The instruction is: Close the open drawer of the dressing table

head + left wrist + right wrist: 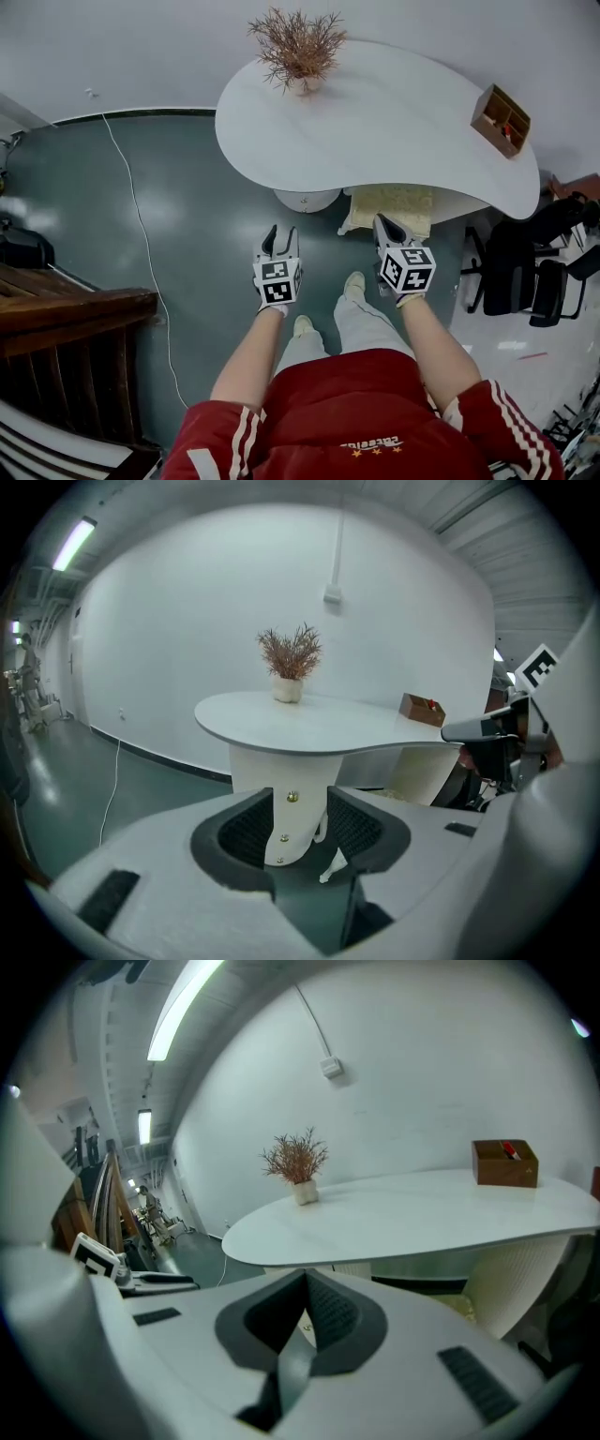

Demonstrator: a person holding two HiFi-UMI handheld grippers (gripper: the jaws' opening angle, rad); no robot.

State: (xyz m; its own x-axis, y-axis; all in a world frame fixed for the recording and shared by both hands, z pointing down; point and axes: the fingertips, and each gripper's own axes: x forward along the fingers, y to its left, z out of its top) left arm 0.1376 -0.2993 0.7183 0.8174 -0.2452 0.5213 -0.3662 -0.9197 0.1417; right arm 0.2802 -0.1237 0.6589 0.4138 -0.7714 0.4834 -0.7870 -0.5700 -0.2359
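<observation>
Drawer (pixel 389 204) juts open under the tabletop (pixel 394 112), at twelve o'clock from the right gripper (pixel 384 223), the nearer one, jaws clenched empty; left gripper (pixel 279 232) jaws parted, empty.

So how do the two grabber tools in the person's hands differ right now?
The left gripper has its jaws standing apart with nothing between them. The right gripper has its jaws closed together and is also empty. In the head view the left gripper lines up with the pedestal, and the right gripper with the pale open drawer. Both are white and point toward the table.
</observation>
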